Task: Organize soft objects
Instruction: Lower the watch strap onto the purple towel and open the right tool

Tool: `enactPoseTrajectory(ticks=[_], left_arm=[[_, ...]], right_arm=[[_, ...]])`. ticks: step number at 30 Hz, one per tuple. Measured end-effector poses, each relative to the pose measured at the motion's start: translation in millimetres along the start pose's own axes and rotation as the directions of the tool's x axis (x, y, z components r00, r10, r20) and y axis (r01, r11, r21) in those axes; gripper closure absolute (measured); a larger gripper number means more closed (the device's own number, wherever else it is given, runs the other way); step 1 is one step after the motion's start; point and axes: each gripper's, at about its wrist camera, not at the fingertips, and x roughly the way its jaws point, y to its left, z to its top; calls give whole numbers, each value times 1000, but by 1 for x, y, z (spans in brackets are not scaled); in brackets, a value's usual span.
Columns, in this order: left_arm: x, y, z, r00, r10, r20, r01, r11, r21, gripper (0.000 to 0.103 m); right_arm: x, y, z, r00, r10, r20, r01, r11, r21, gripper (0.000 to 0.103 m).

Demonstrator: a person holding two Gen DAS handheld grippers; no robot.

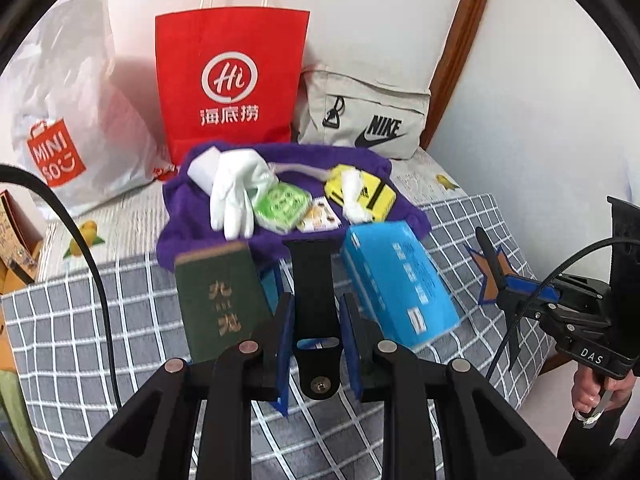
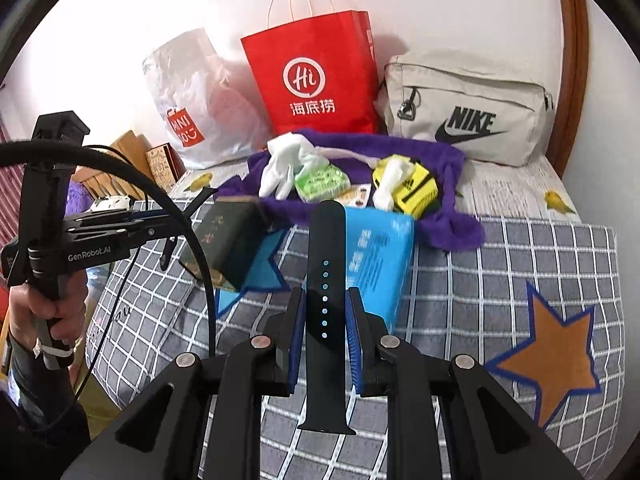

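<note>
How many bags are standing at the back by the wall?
3. A white plastic bag on the left, a red paper bag in the middle, a beige Nike bag on the right. More might hide behind them.

The bed (image 2: 520,256) is covered by a grey cloth with a white grid, printed with an orange star edged in blue (image 2: 548,356) and a light-blue star (image 2: 256,276); further back lies a pale sheet with yellow bird prints. On the cloth rest a crumpled purple fleece towel (image 2: 452,224), a dark green hardcover book with gold characters (image 1: 218,300) and a blue soft pack with white print (image 1: 396,284), both just beside the towel's near edge. Against the wall stand a white plastic shopping bag with a red logo (image 1: 76,120), a red paper bag with white handles (image 1: 230,84) and a beige fabric pouch with a black logo (image 2: 468,116).
</note>
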Motion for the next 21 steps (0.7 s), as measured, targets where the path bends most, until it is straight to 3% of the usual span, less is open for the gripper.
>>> enactPoseTrajectory(ticks=[8,21], left_arm=[[7,13,30,1000,10,13,-10,1000,-12,81],[50,40,70,1000,-11,-22,10,997,-71,81]], right_arm=[[14,-10,31,1000,0,2,0,1000,6,83],[46,-36,78,1000,10,-3,-10,999,32,83]])
